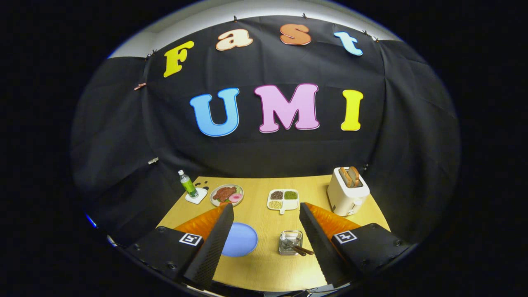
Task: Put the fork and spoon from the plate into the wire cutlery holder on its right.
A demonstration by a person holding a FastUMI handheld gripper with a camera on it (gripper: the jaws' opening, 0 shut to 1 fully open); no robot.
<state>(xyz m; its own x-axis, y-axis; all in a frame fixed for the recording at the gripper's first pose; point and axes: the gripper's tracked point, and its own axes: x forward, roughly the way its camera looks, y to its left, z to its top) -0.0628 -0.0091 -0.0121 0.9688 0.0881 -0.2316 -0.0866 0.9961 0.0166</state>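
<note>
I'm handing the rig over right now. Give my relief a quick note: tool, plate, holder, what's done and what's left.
Tool: open, holding nothing, raised above the table.
Plate: blue, between the fingers by the left one; nothing on the part that shows.
Holder: right of the plate; two brown handles lean out of it toward the right finger.
Done: the cutlery looks already in the holder, though I can't tell fork from spoon.
Left: probably nothing; check the plate edge hidden by the left finger.
</note>
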